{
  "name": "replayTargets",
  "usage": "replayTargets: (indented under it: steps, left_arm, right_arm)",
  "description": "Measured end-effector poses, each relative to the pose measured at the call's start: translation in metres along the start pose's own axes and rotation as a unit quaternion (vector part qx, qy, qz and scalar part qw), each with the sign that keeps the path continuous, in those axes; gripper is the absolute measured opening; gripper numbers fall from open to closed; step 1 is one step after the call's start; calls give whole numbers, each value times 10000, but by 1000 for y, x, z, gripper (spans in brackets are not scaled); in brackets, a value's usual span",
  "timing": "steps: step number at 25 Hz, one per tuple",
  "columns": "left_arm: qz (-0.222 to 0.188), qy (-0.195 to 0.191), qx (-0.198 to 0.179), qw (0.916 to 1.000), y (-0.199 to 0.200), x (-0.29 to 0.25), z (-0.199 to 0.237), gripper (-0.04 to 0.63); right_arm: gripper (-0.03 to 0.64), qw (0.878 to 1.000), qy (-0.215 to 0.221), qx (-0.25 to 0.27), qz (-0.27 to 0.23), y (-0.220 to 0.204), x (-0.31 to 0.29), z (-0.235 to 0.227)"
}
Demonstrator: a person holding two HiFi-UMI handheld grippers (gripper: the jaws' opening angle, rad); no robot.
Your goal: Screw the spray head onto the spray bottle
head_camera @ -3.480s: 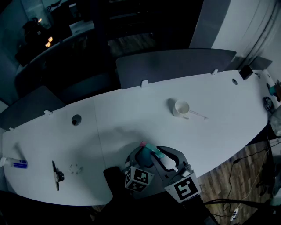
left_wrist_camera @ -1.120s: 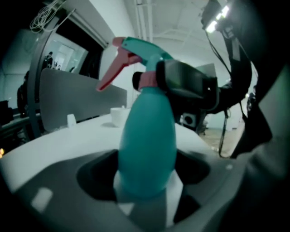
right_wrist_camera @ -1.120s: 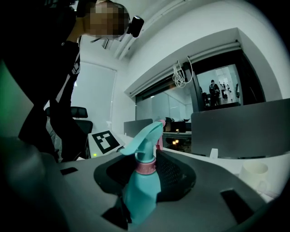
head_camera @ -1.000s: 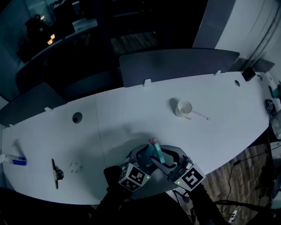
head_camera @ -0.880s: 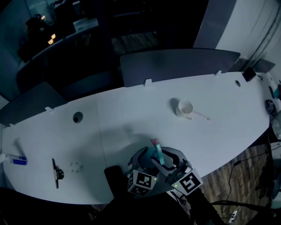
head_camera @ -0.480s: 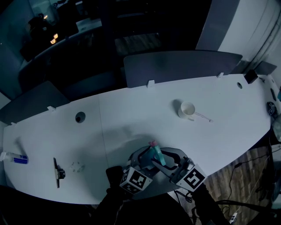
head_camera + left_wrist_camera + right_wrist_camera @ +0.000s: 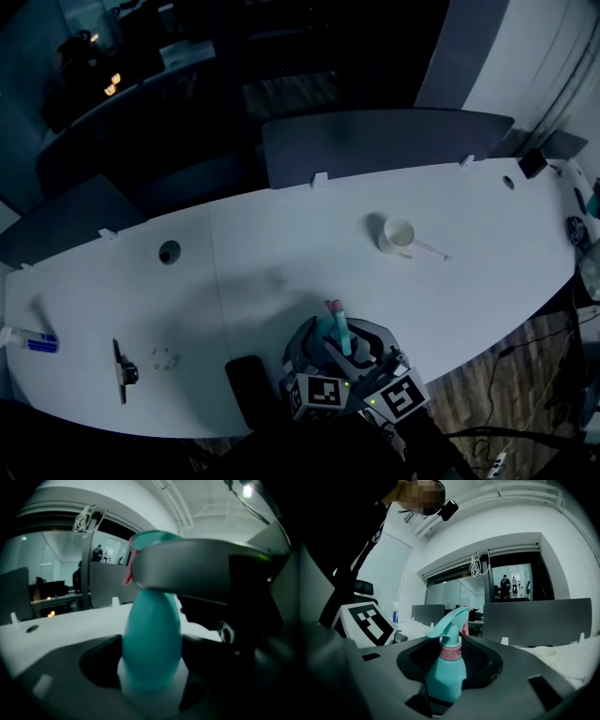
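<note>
1 bottle, teal, upright at the near edge of the table, with the spray head seated on its neck. It is held by 2 grippers. The right gripper is clamped on the bottle. The left gripper is closed around the body, its jaws lately narrowed slightly. 1 cup is set well apart.

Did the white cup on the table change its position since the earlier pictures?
No. Against the round hole and the white clip at the far edge, the white cup lies just where it did.
</note>
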State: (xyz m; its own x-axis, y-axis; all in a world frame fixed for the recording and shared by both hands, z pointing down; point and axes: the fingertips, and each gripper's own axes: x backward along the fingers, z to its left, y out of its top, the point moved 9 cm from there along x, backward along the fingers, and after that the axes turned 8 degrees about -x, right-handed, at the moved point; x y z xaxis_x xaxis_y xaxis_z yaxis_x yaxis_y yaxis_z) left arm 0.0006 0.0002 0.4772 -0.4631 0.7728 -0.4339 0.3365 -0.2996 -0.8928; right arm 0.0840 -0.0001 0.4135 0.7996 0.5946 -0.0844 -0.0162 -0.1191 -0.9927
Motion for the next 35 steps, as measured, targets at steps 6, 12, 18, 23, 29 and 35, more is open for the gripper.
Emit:
replayTargets:
  steps: [6, 12, 18, 23, 29, 35]
  left_arm:
    - [-511, -1473, -882, 9838, -6, 4, 21, 397]
    - [-334, -1864, -1309, 9731, -2, -1, 25, 373]
    - [-36, 302, -388, 9988, 1, 6, -4, 373]
    - [-334, -429, -944, 9941, -4, 15, 10, 403]
    - [-458, -2122, -1406, 9660, -2, 2, 29, 367]
    - [-235, 0, -516, 9984, 3, 7, 2, 364]
  right_arm:
    - [150, 9977, 620, -55, 264, 2, -3, -7]
    - [150, 9977, 626, 139, 234, 5, -5, -11]
    - [150, 9998, 30, 182, 100, 2, -3, 1]
    - [150, 9998, 127, -21, 181, 1, -3, 2]
    - [150, 9968, 760, -16, 255, 5, -6, -12]
    - [150, 9998, -5, 208, -46, 4, -4, -1]
